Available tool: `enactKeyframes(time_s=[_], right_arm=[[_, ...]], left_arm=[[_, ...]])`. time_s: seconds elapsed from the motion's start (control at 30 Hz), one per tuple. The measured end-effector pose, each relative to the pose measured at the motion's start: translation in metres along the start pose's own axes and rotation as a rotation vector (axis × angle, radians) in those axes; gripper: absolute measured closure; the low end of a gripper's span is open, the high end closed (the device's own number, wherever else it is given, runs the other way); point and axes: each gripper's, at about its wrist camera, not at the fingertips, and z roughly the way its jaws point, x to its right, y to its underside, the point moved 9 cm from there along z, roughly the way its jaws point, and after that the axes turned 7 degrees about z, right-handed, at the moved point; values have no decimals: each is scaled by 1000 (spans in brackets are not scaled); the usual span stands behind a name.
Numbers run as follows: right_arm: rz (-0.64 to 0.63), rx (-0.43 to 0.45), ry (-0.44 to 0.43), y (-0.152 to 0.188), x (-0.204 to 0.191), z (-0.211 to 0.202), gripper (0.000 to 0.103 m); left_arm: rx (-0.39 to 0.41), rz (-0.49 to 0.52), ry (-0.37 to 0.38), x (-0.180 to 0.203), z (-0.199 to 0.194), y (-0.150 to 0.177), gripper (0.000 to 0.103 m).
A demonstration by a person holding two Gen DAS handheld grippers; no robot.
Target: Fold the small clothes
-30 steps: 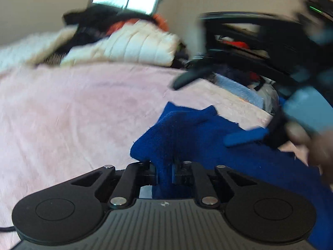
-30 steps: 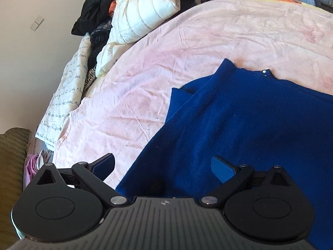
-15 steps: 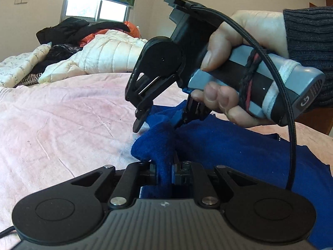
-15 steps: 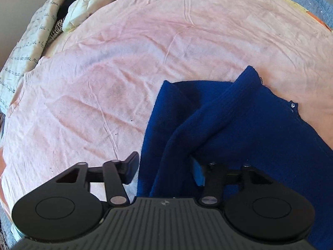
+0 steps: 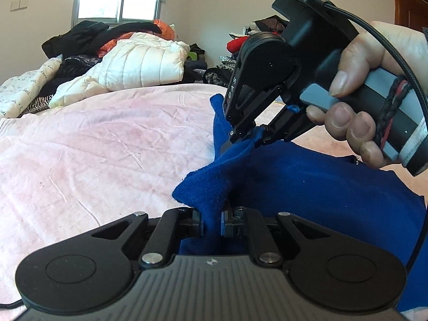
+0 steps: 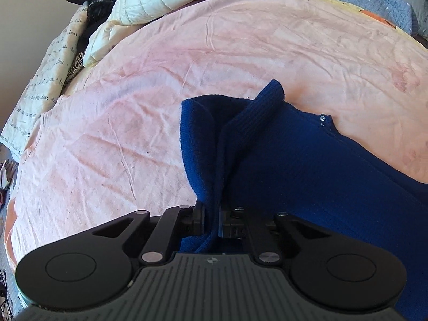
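Observation:
A dark blue knit sweater (image 5: 315,184) lies on a pink bedsheet (image 5: 93,144); it also shows in the right wrist view (image 6: 307,165). My left gripper (image 5: 211,223) is shut on a fold of the sweater's edge. My right gripper (image 6: 211,222) is shut on a pinch of the same edge, and in the left wrist view it (image 5: 247,137) is held by a hand just beyond the left gripper, lifting the cloth. A ribbed cuff (image 6: 270,96) sticks up past the held fold.
A white quilted duvet (image 5: 139,64) and a heap of dark clothes (image 5: 88,37) lie at the far side of the bed. A light blue blanket (image 6: 374,2) lies at the far right. A text-printed cloth (image 6: 40,80) hangs at the bed's left edge.
My right gripper came down from open and closed on the sweater's edge near the left gripper. Both grippers now hold the fold raised off the sheet.

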Motion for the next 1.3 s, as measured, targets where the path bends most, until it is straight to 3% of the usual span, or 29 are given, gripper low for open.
enactKeyframes(time_s=[0.23, 0.53, 0.87, 1.3], right_arm=[[10, 46, -32, 4, 21, -31, 93], [61, 91, -39, 22, 77, -68, 93], [140, 115, -60, 52, 148, -87, 93], [225, 166, -115, 83, 211, -109, 93]], left_arm=[[15, 46, 31, 29, -13, -7, 93], [11, 108, 87, 83, -20, -5, 93], [-11, 173, 156, 136, -22, 6, 93], [-11, 272, 212, 197, -33, 25, 93]])
